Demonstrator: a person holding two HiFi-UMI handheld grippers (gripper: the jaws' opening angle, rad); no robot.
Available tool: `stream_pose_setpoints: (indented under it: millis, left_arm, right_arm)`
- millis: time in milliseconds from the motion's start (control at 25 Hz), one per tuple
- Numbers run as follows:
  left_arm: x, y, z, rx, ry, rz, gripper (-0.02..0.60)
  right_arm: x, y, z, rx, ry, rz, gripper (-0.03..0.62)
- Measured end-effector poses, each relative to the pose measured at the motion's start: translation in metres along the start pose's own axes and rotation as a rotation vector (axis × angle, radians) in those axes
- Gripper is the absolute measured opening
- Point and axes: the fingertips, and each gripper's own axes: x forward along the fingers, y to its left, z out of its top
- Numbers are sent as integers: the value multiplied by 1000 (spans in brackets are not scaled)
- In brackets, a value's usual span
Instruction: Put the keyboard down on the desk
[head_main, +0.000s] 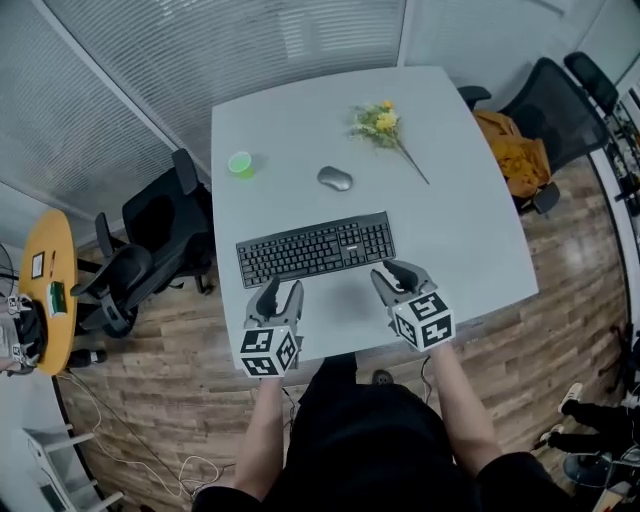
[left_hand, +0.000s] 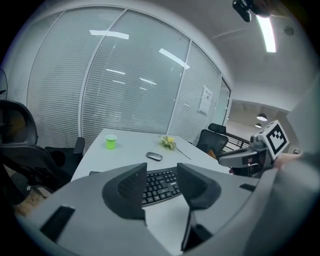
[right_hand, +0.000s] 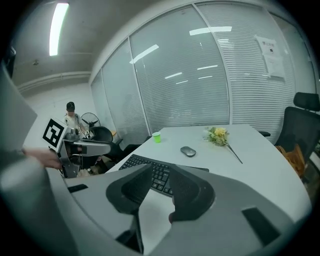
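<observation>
A black keyboard lies flat on the pale grey desk, towards its near edge. My left gripper hovers just in front of the keyboard's left part, open with nothing between its fingers. My right gripper sits off the keyboard's near right corner, open by a narrower gap and also holding nothing. In the left gripper view the keyboard shows between the jaws of the left gripper. The right gripper view has the keyboard beyond the right gripper.
Behind the keyboard lie a grey mouse, a green cup and a sprig of yellow flowers. Black office chairs stand left of the desk. Another chair with an orange cloth is at the right. A round yellow table stands far left.
</observation>
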Motion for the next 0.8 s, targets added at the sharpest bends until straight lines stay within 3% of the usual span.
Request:
stream_pose_setpoints:
  millis: [200,560,800]
  left_arm:
    - [-26,-55,-12,12,-28,-12,145]
    - [-90,-146,-31,1,-100,-2,132]
    - [-135,-172,-36,-2,-142,28,106]
  right_arm:
    - [-50,10,-19,-7,-40,14,66]
    - [-141,41,-42,-65,-114,88,58]
    - [-178,68,-45,-81,-162,135,46]
